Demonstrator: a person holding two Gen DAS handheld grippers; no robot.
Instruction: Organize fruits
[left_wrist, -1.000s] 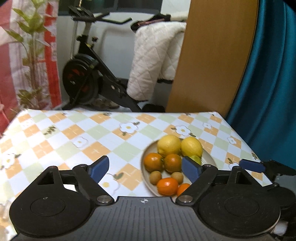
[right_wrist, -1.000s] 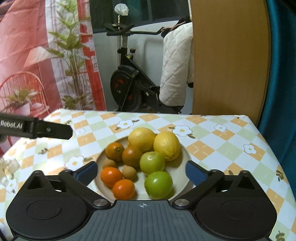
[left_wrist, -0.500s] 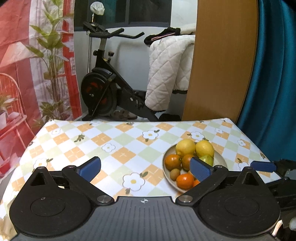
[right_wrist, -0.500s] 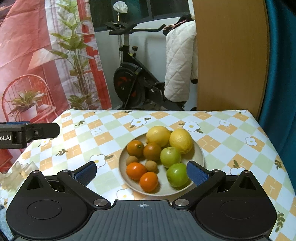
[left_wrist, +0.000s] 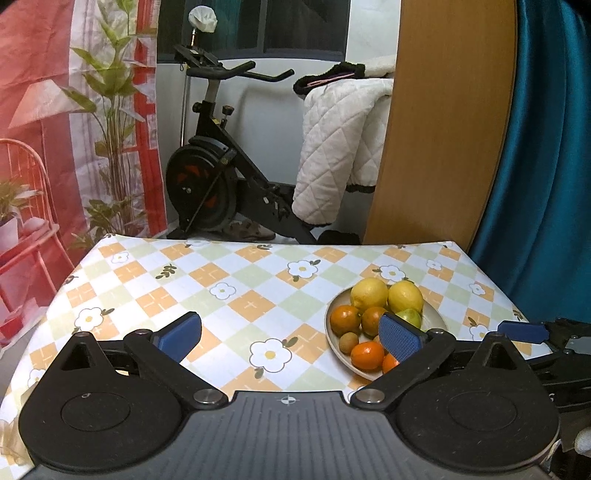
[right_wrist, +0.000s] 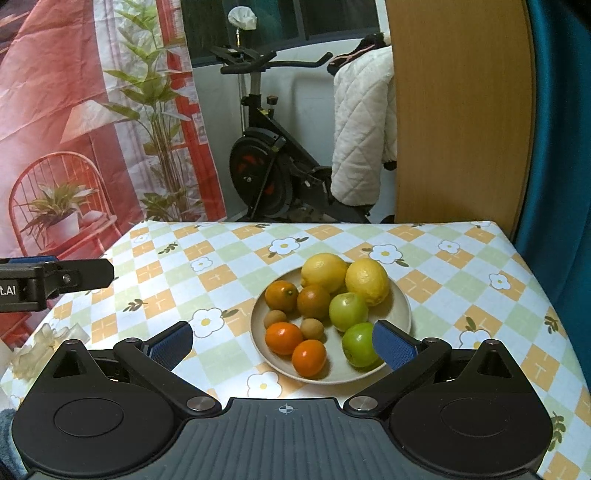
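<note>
A beige plate (right_wrist: 400, 314) heaped with fruit sits toward the right side of a table covered in a flower-and-check cloth (right_wrist: 221, 273), as two hand-held grippers hang above the near edge. The right gripper (right_wrist: 282, 341) faces the plate head-on, its blue-padded fingers spread wide and empty, framing the dish. The left gripper (left_wrist: 290, 334) is likewise spread wide and holds nothing; it points at open cloth, with the plate off to its right.

On the plate lie two lemons (right_wrist: 323, 271), two green fruits (right_wrist: 348, 311), several oranges or tangerines (right_wrist: 283, 338) and two small brown fruits (right_wrist: 312, 328), the pieces packed close and touching one another.

By the look of it, the work stands at a pause with no fruit gripped: either the sorting has yet to begin or the plate is already filled; the views do not settle which. Should a piece be lifted next, the move would call for lowering one pair of fingers around a single outer fruit, such as the near orange (right_wrist: 309, 357), without nudging its round neighbours into rolling.

The only legible writing is a fragment, "t.AI", printed on the side of the left gripper as seen from the right wrist view. No brand shows on the plate or cloth.
</note>
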